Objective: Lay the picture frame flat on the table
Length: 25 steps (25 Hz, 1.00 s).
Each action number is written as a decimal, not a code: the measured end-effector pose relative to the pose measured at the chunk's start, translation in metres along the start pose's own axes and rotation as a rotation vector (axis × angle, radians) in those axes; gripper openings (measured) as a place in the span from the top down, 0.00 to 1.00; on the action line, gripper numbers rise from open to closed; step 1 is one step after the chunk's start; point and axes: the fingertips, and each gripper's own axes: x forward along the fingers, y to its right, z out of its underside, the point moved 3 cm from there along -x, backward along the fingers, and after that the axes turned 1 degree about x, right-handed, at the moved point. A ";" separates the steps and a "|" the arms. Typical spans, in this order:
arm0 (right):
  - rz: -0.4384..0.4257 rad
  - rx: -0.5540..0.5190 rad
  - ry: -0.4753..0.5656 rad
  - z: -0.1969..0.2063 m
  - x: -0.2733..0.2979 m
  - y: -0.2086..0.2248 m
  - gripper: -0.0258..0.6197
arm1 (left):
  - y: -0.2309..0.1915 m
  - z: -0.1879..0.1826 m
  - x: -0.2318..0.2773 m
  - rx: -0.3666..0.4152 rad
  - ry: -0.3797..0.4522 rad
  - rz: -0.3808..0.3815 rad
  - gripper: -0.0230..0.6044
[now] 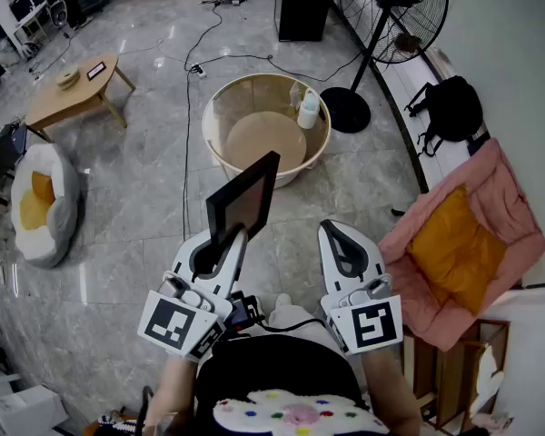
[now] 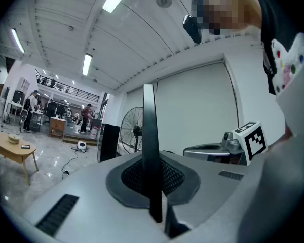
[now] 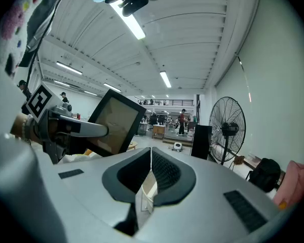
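A black picture frame [image 1: 244, 198] with a brownish pane stands upright in the air, its lower edge clamped in my left gripper [image 1: 232, 235]. In the left gripper view the frame [image 2: 151, 151] shows edge-on, a thin dark bar rising between the shut jaws. My right gripper [image 1: 331, 230] hangs beside it to the right, shut and empty, apart from the frame. The right gripper view looks across at the frame's face [image 3: 115, 124] and the left gripper [image 3: 73, 129] holding it.
On the marble floor below stand a round beige tub [image 1: 266, 127] with a white bottle [image 1: 308, 109], a standing fan [image 1: 389, 7], a pink and orange cushion [image 1: 463, 243], a low wooden table [image 1: 68, 86] at the far left and a cable [image 1: 193, 71].
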 end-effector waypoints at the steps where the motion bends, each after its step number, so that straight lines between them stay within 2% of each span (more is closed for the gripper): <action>1: 0.003 0.001 0.001 0.000 0.000 0.000 0.90 | 0.000 -0.001 0.000 0.002 0.002 0.001 0.93; 17: 0.023 0.027 0.000 -0.003 0.006 -0.003 0.90 | -0.007 -0.004 0.000 -0.006 -0.011 0.019 0.93; 21: 0.031 0.051 0.009 -0.005 0.009 -0.003 0.90 | -0.014 -0.005 0.000 -0.001 -0.003 0.024 0.93; 25: 0.042 0.031 0.008 -0.009 0.013 -0.011 0.90 | -0.023 -0.009 -0.004 0.009 0.015 0.037 0.93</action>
